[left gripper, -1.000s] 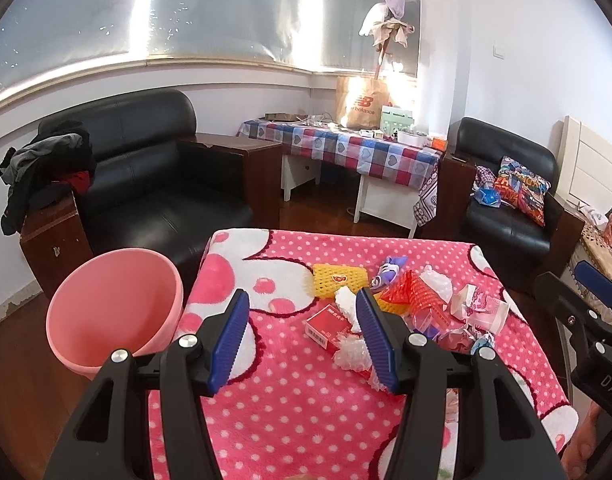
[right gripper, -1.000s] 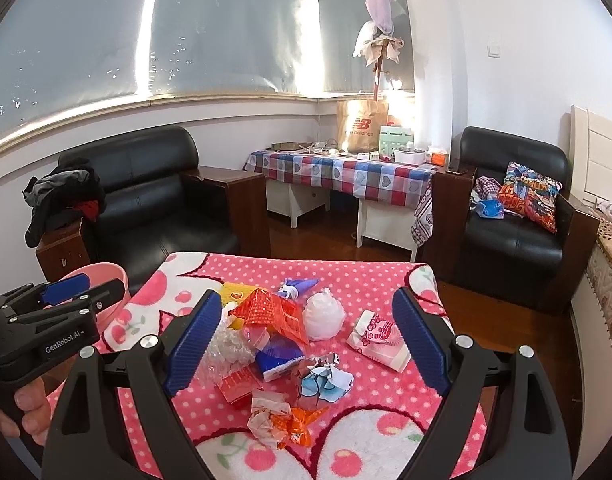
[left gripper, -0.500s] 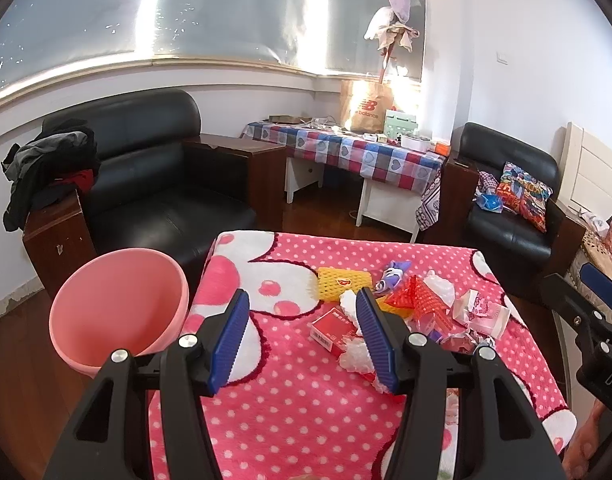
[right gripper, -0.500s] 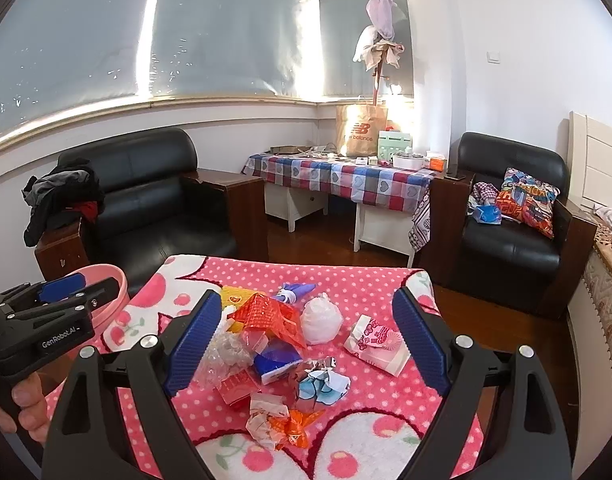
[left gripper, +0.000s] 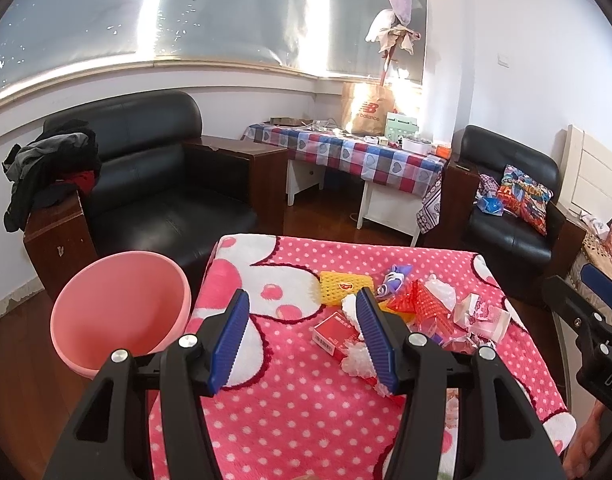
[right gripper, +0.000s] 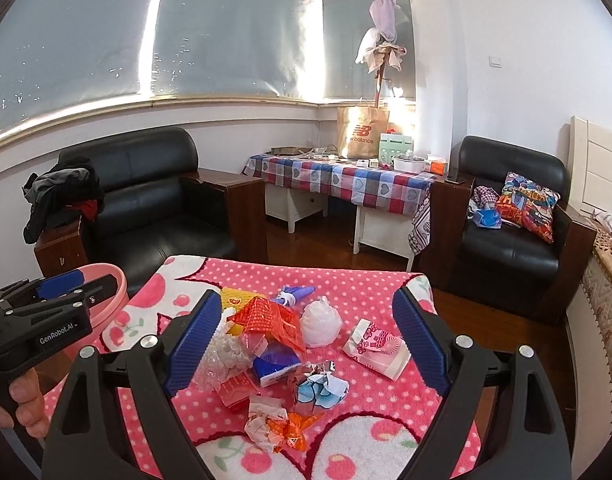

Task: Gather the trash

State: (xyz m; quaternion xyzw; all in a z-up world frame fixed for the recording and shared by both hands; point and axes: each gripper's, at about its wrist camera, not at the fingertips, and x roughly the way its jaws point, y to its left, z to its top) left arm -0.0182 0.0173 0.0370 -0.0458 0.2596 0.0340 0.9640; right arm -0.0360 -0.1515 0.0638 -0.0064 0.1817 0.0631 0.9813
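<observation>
A pile of trash lies on the pink polka-dot blanket of a table: a red box, a yellow mesh pad, red netting, a white plastic wad, a pink-white carton, crumpled wrappers. A pink bin stands left of the table. My left gripper is open and empty above the blanket, left of the pile. My right gripper is open wide and empty, hovering over the pile.
A black sofa with clothes on its arm stands behind the bin. A checked-cloth table is at the back. A black armchair with a cushion is at the right. Wooden floor surrounds the table.
Both grippers have risen and pulled back slightly, so the table and trash sit a little lower in view. Both stay open and empty.
</observation>
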